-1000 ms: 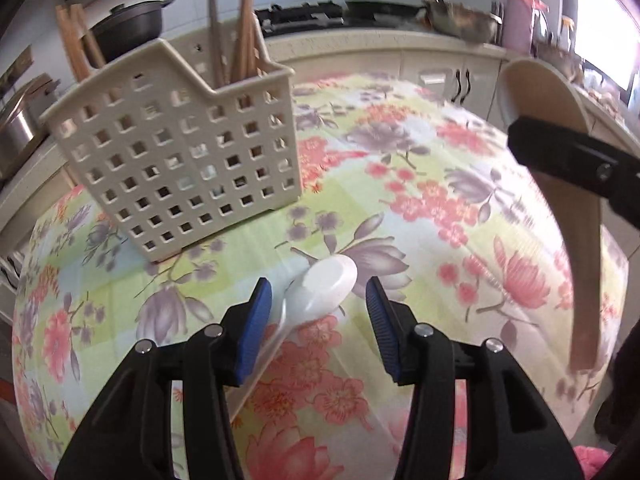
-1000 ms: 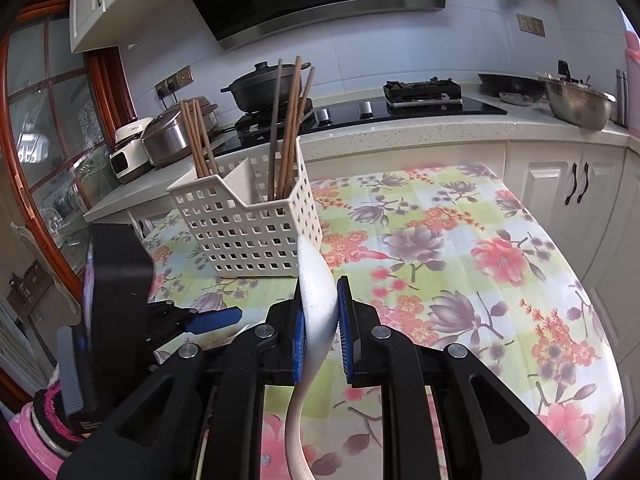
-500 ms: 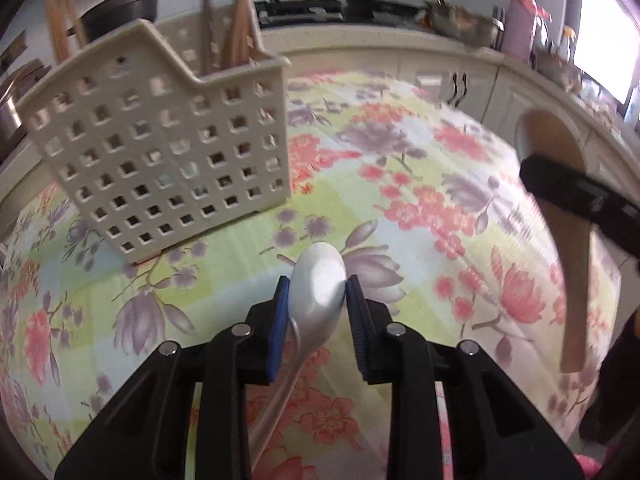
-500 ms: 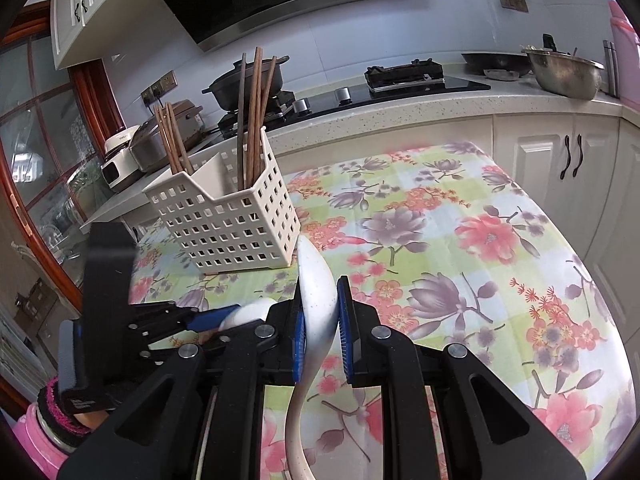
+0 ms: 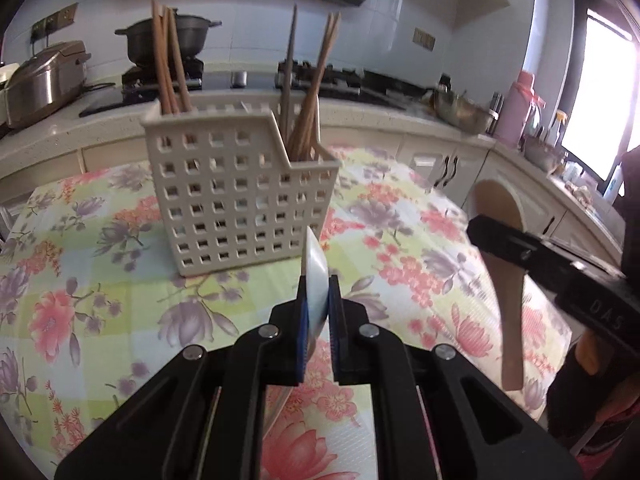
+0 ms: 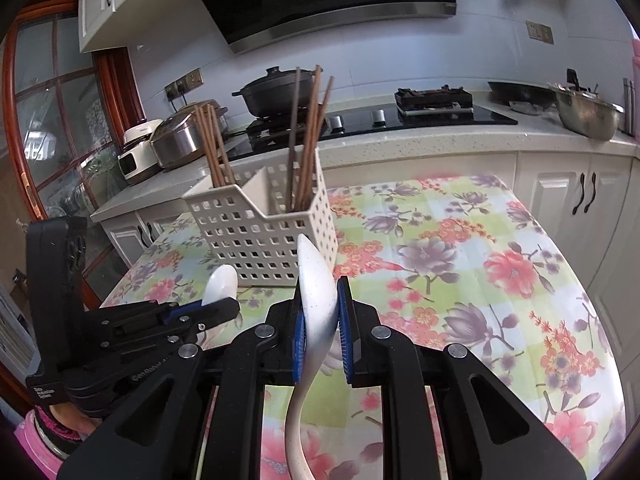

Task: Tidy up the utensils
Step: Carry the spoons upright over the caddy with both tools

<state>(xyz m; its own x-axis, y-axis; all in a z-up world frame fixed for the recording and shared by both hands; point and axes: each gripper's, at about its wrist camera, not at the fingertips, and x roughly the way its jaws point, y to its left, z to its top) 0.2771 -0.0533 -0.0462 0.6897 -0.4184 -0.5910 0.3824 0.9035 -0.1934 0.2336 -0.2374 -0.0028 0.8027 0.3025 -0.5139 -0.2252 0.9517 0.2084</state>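
With both spoons already gripped, the relation that matters is basket vs. spoon tips: the white perforated utensil basket (image 5: 240, 196) stands on the floral tablecloth (image 5: 400, 248) straight ahead of and slightly left of the left gripper (image 5: 318, 312), so the carry looks like forward and up over the rim. L jaws are pinched all but together on a small white spoon (image 5: 314, 280), bowl edge-on between the blue pads, handle running back under the tool; long axis roughly along the gripper's pointing line. R gripper (image 6: 322, 316) is clamped on a larger speckled cream spoon (image 6: 316, 280), bowl up and forward, curved handle trailing down toward the camera. Basket has a low front section and a taller back; chopsticks (image 5: 308, 92) stand in the right rear part, more at the left rear (image 5: 170, 60) (front compartment interior hidden from the L view). R view shows what L cannot: the low section's open top, which looks empty, and the small spoon's bowl face-on (image 6: 220, 282) just short of the basket's base. L view in turn shows the big spoon side-on (image 5: 500, 248), well right of the basket. Judgement: L hand nearer, likely goes first; risk is tip catching the rim.
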